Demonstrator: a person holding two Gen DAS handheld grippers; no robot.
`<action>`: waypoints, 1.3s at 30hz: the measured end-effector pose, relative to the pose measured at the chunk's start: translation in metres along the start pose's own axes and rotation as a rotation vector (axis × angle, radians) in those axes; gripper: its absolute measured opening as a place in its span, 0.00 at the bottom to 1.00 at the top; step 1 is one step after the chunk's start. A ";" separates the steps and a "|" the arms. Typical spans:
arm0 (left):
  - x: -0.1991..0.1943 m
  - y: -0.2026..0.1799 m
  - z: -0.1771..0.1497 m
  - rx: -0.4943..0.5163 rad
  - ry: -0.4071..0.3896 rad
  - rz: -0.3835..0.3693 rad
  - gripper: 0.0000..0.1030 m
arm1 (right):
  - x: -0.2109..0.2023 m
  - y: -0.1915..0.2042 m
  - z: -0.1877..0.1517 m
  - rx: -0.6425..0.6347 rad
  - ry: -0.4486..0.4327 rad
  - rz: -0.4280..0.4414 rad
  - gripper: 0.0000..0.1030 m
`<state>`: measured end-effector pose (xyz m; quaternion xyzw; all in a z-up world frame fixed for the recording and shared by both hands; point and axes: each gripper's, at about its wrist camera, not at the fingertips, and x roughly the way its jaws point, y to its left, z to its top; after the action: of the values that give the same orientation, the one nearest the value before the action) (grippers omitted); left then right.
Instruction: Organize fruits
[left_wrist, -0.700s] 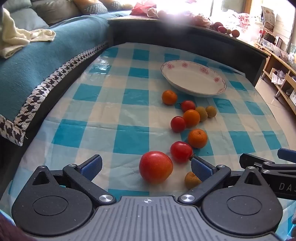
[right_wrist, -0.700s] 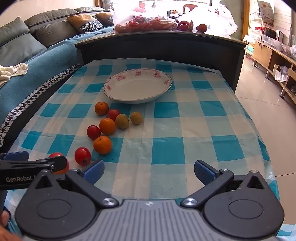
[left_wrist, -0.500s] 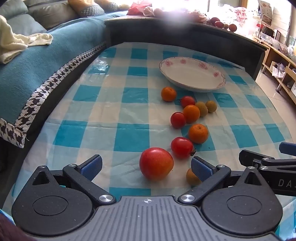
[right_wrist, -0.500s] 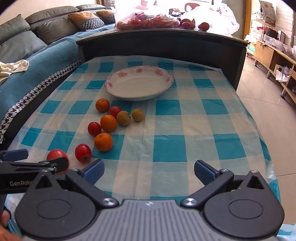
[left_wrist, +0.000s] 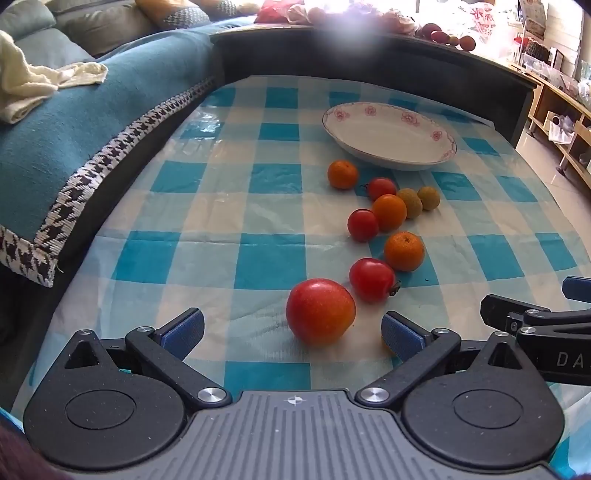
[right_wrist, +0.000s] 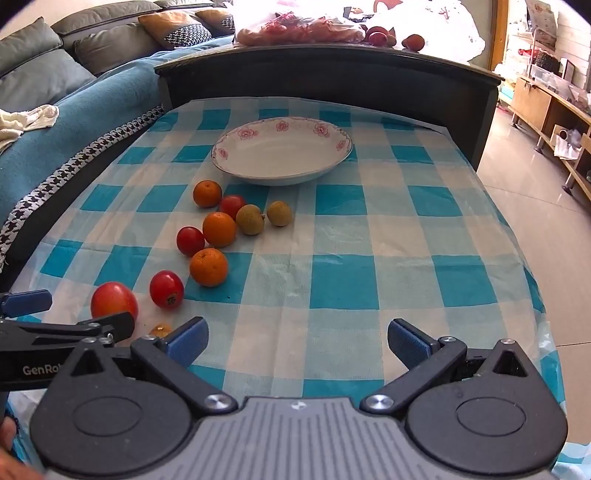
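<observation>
A white floral plate (left_wrist: 388, 136) (right_wrist: 282, 151) stands empty at the far middle of the checked table. Below it lies a loose string of fruit: small oranges (left_wrist: 403, 251) (right_wrist: 208, 266), small red tomatoes (left_wrist: 372, 279) (right_wrist: 166, 289) and two brownish-green fruits (right_wrist: 251, 219). A large red tomato (left_wrist: 320, 312) (right_wrist: 113, 301) lies nearest. My left gripper (left_wrist: 291, 330) is open, its jaws standing on either side of the large tomato, just short of it. My right gripper (right_wrist: 297, 341) is open and empty over bare cloth to the right of the fruit.
A teal sofa (left_wrist: 74, 122) with a cream cloth (left_wrist: 33, 81) borders the table's left edge. A dark raised board (right_wrist: 332, 74) with bags of fruit closes the far end. The table's right edge (right_wrist: 524, 258) drops to tiled floor.
Both grippers have risen and drawn back slightly, showing more of the table. The large tomato now sits a little farther ahead of the left jaws. No fruit has moved.
</observation>
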<state>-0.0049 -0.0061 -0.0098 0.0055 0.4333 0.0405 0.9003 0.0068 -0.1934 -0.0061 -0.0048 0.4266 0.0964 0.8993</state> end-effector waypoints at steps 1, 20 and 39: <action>0.000 0.000 0.000 0.000 0.001 0.000 1.00 | 0.000 0.000 0.000 -0.001 0.002 -0.002 1.00; 0.001 0.000 -0.002 0.010 0.001 0.012 1.00 | 0.004 0.000 -0.002 -0.009 0.031 -0.018 1.00; 0.002 -0.003 -0.002 0.021 0.005 0.024 0.99 | 0.006 0.000 -0.004 -0.009 0.037 -0.016 1.00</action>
<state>-0.0052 -0.0089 -0.0124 0.0200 0.4357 0.0466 0.8986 0.0077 -0.1930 -0.0134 -0.0138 0.4429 0.0912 0.8918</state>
